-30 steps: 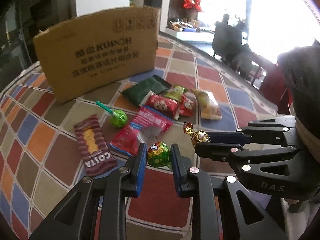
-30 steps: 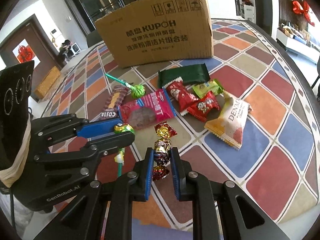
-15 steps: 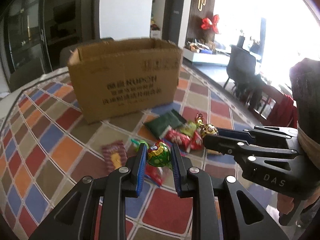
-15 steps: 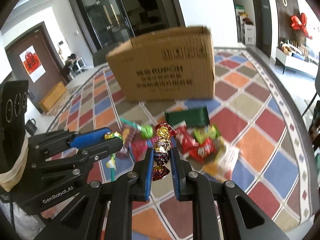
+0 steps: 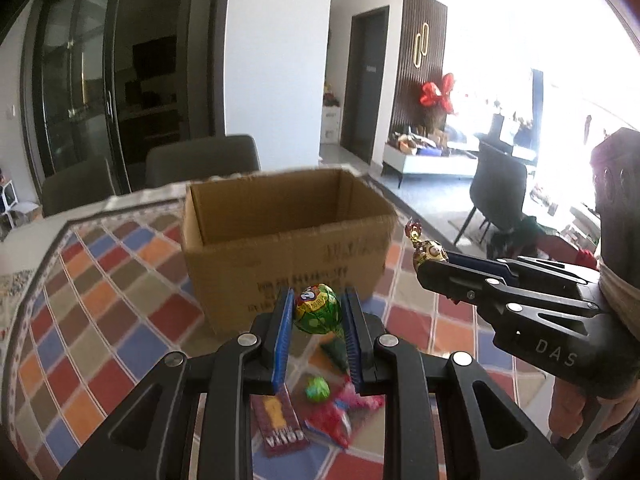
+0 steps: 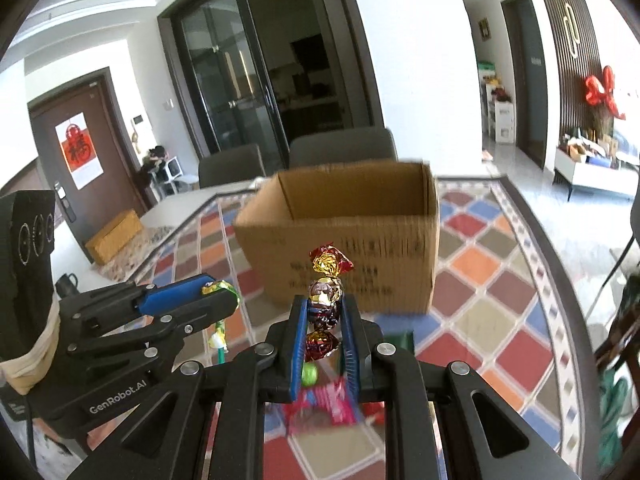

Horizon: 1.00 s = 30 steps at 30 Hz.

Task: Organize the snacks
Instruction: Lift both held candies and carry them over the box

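Note:
My left gripper [image 5: 317,304] is shut on a green-wrapped lollipop [image 5: 317,310], held in the air in front of the open cardboard box [image 5: 288,240]. My right gripper [image 6: 325,308] is shut on a gold-and-red foil candy [image 6: 326,280], also raised before the box [image 6: 348,240]. Each gripper shows in the other's view: the right gripper [image 5: 430,258] at right with the candy [image 5: 428,250], the left gripper [image 6: 224,294] at left with the lollipop's stick hanging below. The box's inside wall is bare as far as I see.
On the chequered tablecloth [image 5: 100,300] below lie a brown COSTA packet [image 5: 278,420], a pink-red packet [image 5: 340,412], a green lollipop [image 5: 317,389] and a dark green packet [image 6: 398,338]. Grey chairs [image 5: 200,160] stand behind the table.
Both grippers rose with their sweets and tilted up. The box, seen from the side before, now shows its open top, and the loose snacks dropped low in the views.

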Available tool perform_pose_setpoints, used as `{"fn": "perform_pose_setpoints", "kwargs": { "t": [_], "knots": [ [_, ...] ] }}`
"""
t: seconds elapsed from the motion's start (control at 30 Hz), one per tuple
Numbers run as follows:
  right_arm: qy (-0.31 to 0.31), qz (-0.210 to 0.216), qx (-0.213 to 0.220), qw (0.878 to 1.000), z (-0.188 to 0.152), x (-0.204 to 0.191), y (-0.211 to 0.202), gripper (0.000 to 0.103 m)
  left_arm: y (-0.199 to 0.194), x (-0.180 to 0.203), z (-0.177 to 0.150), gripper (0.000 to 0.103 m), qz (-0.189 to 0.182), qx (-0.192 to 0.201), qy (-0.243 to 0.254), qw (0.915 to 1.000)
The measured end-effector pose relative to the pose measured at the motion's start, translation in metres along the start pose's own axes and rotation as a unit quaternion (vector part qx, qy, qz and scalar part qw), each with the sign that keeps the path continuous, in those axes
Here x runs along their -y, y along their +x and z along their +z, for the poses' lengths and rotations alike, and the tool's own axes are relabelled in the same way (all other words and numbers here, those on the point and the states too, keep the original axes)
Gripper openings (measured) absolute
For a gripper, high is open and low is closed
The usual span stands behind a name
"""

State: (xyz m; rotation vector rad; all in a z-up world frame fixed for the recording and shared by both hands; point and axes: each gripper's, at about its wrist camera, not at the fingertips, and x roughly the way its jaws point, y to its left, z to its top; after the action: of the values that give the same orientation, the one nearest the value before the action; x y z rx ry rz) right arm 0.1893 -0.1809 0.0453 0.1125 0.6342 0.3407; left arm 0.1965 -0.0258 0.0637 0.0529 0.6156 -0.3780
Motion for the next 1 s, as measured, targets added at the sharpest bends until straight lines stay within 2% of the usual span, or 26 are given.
{"fn": "perform_pose_setpoints", "kwargs": {
  "t": [0.23, 0.47, 0.77, 1.0],
  "knots": [
    [-0.010, 0.000, 0.012, 1.000, 0.042, 0.005, 0.009, 0.018, 0.004, -0.010, 0.038, 0.025, 0.018, 0.018, 0.000, 0.9997],
    [-0.017, -0.002, 0.010, 1.000, 0.075, 0.010, 0.023, 0.018, 0.020, -0.022, 0.071, 0.025, 0.031, 0.018, 0.001, 0.9993],
    [-0.018, -0.013, -0.013, 1.000, 0.105, 0.018, 0.060, 0.018, 0.063, -0.046, 0.096, 0.025, 0.054, -0.010, -0.012, 0.9984],
    [-0.012, -0.022, -0.041, 0.999, 0.113, 0.025, 0.094, 0.018, 0.106, -0.061, 0.104, 0.025, 0.067, -0.060, -0.016, 0.9958]
  ]
}}
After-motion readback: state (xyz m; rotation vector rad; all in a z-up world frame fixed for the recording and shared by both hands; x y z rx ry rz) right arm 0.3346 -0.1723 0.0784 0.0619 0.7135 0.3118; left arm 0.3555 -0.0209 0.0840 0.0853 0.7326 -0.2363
